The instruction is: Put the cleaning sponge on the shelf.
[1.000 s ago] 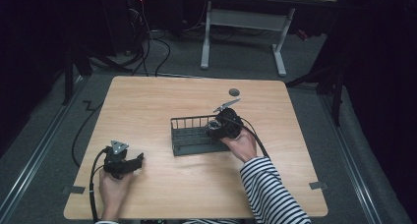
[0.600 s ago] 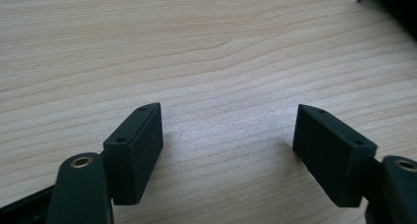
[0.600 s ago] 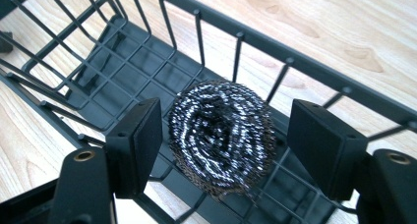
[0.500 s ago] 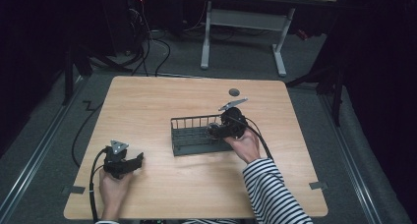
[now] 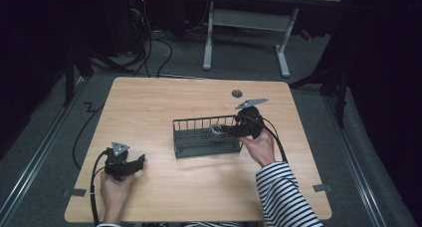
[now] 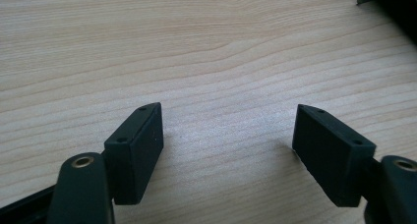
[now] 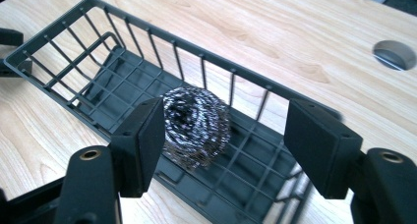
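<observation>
A dark wire basket (image 5: 199, 121) stands in the middle of the wooden table (image 5: 149, 102). A steel-wool scourer (image 5: 216, 132) lies on the basket's floor near its right end. In the right gripper view the scourer (image 7: 196, 123) sits in the basket (image 7: 64, 10) close to the left jaw, with a wide gap to the other jaw. My right gripper (image 5: 230, 130) hovers open at the basket's right end, above the scourer (image 7: 226, 130). My left gripper (image 5: 139, 161) rests open on the bare table at the front left, nothing between its jaws (image 6: 228, 130).
A round cable hole (image 5: 237, 93) is in the table behind the basket, also seen in the right gripper view (image 7: 393, 54). Cables trail from both grippers. A desk frame and cables stand on the floor beyond the table.
My right gripper has drawn back to the right, from over the basket towards its right end. The scourer stays in the basket. The left gripper has not moved.
</observation>
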The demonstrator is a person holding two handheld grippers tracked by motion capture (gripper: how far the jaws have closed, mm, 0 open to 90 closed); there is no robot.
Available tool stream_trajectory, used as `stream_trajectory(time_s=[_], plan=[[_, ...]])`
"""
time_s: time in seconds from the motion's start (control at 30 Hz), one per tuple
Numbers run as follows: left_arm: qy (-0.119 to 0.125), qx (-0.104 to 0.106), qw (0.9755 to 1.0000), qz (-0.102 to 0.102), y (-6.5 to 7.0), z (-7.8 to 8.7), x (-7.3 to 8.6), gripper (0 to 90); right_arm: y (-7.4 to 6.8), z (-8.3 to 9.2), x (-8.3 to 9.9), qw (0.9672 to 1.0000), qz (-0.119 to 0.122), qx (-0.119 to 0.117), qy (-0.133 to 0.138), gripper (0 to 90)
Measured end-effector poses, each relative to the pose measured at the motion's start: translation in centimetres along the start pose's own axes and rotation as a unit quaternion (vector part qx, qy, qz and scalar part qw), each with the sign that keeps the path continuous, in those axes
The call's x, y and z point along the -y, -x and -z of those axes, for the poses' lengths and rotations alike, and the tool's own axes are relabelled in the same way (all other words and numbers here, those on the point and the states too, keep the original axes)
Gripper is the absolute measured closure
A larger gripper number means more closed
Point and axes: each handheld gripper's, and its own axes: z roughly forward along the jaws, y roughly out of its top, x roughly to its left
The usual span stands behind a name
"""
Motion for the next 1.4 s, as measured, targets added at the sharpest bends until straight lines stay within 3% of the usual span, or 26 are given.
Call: stream_trajectory(time_s=[0.33,0.47,0.8,1.4], plan=[[0.0,0.0,1.0,0.0,0.0,0.0,0.0,28.1,1.7,2.2,1.3,0.9994,-0.024,0.009,0.023,33.5],[0.0,-0.001,1.0,0.0,0.0,0.0,0.0,28.2,2.6,3.1,2.3,0.9989,-0.032,0.025,0.023,35.2],[0.0,0.0,1.0,0.0,0.0,0.0,0.0,28.1,3.5,5.5,3.1,0.9972,-0.043,0.042,0.043,36.6],[0.0,0.001,1.0,0.001,0.0,0.0,0.0,28.1,5.1,8.4,7.1,0.9926,-0.086,0.059,0.062,37.0]])
